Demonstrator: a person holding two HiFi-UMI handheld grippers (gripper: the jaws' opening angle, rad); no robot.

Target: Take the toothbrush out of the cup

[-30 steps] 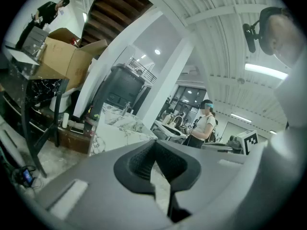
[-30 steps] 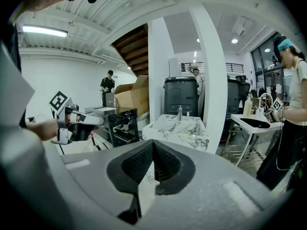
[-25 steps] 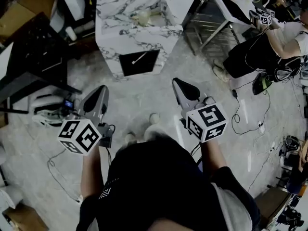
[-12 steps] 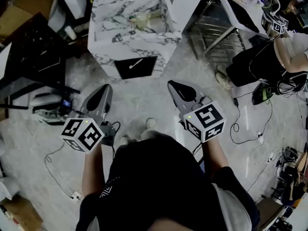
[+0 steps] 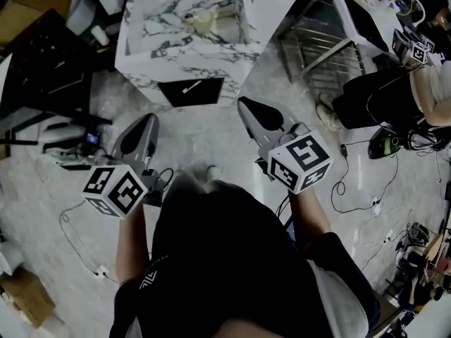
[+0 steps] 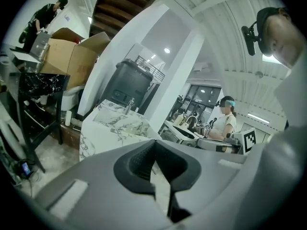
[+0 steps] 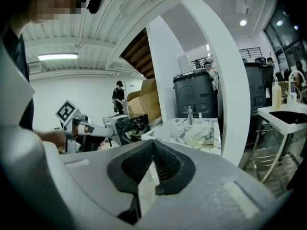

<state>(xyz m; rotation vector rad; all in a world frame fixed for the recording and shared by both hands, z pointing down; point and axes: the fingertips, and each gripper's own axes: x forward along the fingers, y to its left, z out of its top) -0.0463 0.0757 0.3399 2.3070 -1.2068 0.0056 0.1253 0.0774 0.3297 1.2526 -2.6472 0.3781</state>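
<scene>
Marble-veined white stone covers the table [image 5: 137, 72] at the top of the head view, and the frame cuts off its far edge. In the sunken basin [image 5: 169, 13], around the middle of the table top, sits a pale blur that reads as the cup [image 5: 201, 24]. The toothbrush is too small to make out. Both grippers hang over the floor [image 5: 204, 136], short of the table's near edge. The left gripper [image 5: 146, 121] points toward the near left corner and the right gripper [image 5: 244, 105] toward the near right. From above, their fingers cannot be read. The wearer's dark top [image 5: 232, 259] hides the floor below them.

In the left gripper view, the left gripper [image 6: 154, 147] has its fingers pressed together with nothing between them. Beyond it a corner of the table and a tap [image 6: 128, 104] show, but the basin's inside is hidden.

In the right gripper view, the right gripper [image 7: 153, 147] is likewise closed and empty. The cup [image 7: 197, 139] is a pale lump in the basin with the tap behind it, and the toothbrush is indistinct.
</scene>
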